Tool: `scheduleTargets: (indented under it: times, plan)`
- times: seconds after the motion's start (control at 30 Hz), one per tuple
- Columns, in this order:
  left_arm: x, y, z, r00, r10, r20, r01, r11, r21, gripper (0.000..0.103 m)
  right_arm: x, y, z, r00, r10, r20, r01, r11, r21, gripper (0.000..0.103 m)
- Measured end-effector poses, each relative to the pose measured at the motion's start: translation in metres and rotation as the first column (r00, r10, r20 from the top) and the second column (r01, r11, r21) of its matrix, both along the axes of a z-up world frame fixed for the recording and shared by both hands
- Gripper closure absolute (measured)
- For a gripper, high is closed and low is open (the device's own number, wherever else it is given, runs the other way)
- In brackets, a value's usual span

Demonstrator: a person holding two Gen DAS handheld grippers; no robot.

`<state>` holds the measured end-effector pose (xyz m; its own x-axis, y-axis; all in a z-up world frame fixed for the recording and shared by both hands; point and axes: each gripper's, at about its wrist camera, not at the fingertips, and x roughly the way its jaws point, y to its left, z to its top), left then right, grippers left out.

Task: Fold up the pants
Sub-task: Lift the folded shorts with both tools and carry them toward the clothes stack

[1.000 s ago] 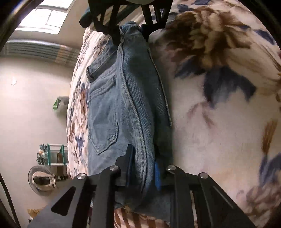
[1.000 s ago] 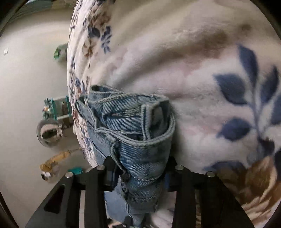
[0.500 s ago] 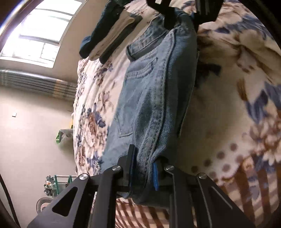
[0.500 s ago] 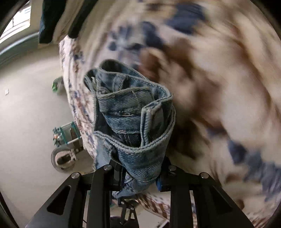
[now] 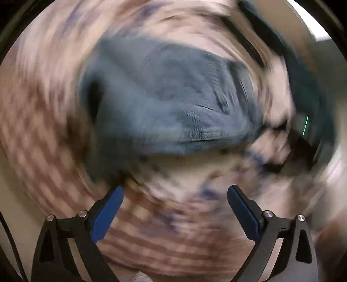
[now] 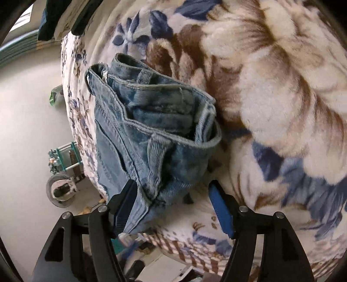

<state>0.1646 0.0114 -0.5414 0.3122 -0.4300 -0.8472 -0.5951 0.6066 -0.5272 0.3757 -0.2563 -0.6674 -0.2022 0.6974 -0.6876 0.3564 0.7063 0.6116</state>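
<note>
The right gripper point(image 6: 172, 195) stands with its blue-padded jaws spread apart, and the folded edge of the faded blue denim pants point(image 6: 151, 130) lies between them, the left pad touching or nearly touching the cloth while the right pad is clear of it, so nothing is pinched. The left gripper point(image 5: 175, 200) also has its jaws wide apart with only bedding between them; its view is heavily smeared by motion, so fine detail there cannot be read. Outward from the right jaws, the pants rest as a thick folded bundle on the plush cream blanket with brown and blue flowers point(image 6: 271, 91), the stacked waistband layers facing the camera and the bundle's long axis running away from the jaws toward the bed's far end, close to the blanket's left edge where the floor drops away. From the left gripper the same pants point(image 5: 173, 104) lie ahead of and above the jaws, apart from the pads, their long axis running across the view. Beyond the pants, a small pile of dark and pale folded clothes point(image 6: 65, 17) sits at the far end of the blanket. The right gripper looks much the nearer to the pants; any further tuck or straightening would seem to fall to it, reaching straight ahead along the bundle's length.
</note>
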Motion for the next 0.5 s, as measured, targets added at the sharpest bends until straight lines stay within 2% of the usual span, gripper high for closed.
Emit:
scheduleTargets:
  times: [0.03, 0.07, 0.1, 0.17, 0.23, 0.43, 0.5]
  plan:
    - [-0.008, 0.006, -0.01, 0.994, 0.109, -0.011, -0.109, 0.988, -0.109, 0.005, -0.003, -0.005, 0.002, 1.0, -0.015, -0.006, 0.015, 1.0, 0.005, 0.032]
    - [-0.015, 0.01, -0.02, 0.978, 0.208, -0.034, -0.21, 0.96, -0.187, 0.005, -0.005, -0.008, 0.002, 0.999, -0.032, -0.016, 0.032, 0.999, 0.019, 0.032]
    - [-0.021, 0.013, -0.029, 0.954, 0.295, -0.055, -0.3, 0.922, -0.245, 0.005, -0.006, -0.014, 0.0, 0.999, -0.038, -0.02, 0.039, 0.999, 0.026, 0.032]
    - [-0.029, 0.013, -0.042, 0.91, 0.407, -0.083, -0.412, 0.861, -0.297, 0.005, -0.007, -0.018, 0.001, 0.999, -0.05, -0.02, 0.05, 0.999, 0.022, 0.032]
    - [-0.028, 0.013, -0.051, 0.88, 0.466, -0.096, -0.47, 0.819, -0.329, 0.005, -0.007, -0.02, -0.001, 0.998, -0.053, -0.027, 0.054, 0.998, 0.029, 0.032]
    - [-0.007, 0.015, -0.067, 0.823, 0.557, -0.111, -0.552, 0.739, -0.386, 0.005, -0.009, -0.031, -0.012, 0.997, -0.063, -0.054, 0.065, 0.997, 0.04, 0.032]
    - [-0.004, 0.019, -0.074, 0.783, 0.608, -0.128, -0.599, 0.685, -0.415, 0.005, -0.01, -0.03, -0.016, 0.995, -0.068, -0.068, 0.071, 0.996, 0.046, 0.032]
